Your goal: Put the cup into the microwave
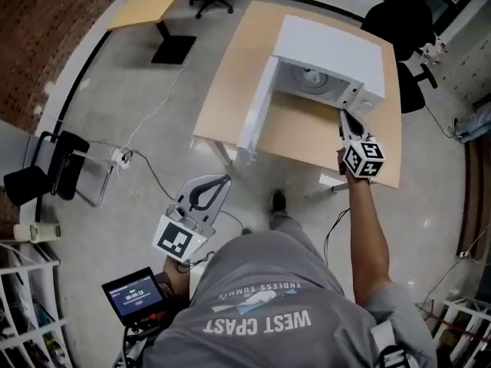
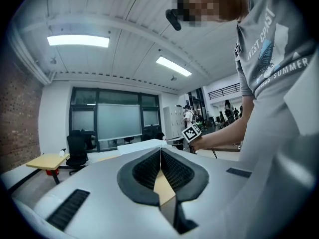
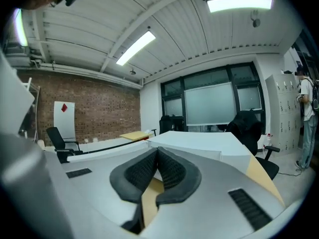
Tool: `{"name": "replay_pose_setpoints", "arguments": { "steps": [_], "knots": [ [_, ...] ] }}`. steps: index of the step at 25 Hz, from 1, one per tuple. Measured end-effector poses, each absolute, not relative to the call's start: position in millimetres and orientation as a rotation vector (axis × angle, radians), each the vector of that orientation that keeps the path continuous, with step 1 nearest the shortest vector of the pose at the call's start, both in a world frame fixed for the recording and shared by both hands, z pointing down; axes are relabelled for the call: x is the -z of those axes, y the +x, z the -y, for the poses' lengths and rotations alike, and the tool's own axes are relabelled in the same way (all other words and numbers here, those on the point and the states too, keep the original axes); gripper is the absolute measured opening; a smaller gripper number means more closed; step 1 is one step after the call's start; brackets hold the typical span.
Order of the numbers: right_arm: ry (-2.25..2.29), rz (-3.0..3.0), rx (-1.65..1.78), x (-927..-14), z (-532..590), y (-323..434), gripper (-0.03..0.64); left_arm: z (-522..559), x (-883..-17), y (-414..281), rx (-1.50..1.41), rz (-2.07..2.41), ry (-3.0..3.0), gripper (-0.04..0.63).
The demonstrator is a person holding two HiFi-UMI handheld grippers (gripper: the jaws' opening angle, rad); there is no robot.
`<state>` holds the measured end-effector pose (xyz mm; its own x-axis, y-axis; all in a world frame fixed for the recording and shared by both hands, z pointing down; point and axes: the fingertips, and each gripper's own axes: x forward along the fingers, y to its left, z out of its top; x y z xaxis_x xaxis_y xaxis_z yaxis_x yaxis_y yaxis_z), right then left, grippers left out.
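Note:
The white microwave stands on a wooden table, its door swung open to the left. Inside the cavity shows a pale round shape; I cannot tell whether it is the cup. My right gripper is shut and empty, just in front of the microwave's right front corner, above the table. The right gripper view shows its pads together, with the microwave's top beyond. My left gripper is shut and empty, held low over the floor near my body, short of the table.
A black office chair stands behind the table. A second desk and chair are at the far left. Cables trail over the floor. A folding chair stands at the left, and a small screen hangs at my waist.

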<state>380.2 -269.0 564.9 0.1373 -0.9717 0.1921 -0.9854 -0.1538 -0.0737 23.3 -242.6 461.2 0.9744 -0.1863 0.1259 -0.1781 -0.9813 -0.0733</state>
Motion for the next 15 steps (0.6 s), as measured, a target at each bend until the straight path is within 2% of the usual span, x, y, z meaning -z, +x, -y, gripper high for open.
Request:
{"name": "replay_pose_setpoints", "arguments": {
  "steps": [8,15],
  "knots": [
    [2.295,2.039,-0.009,-446,168,316,0.018,207,-453,31,0.143,-0.063,-3.068,0.021],
    [2.280,1.951,0.057,-390,65,272,0.020,156,-453,49,0.134,0.164,-3.068,0.020]
  ]
}}
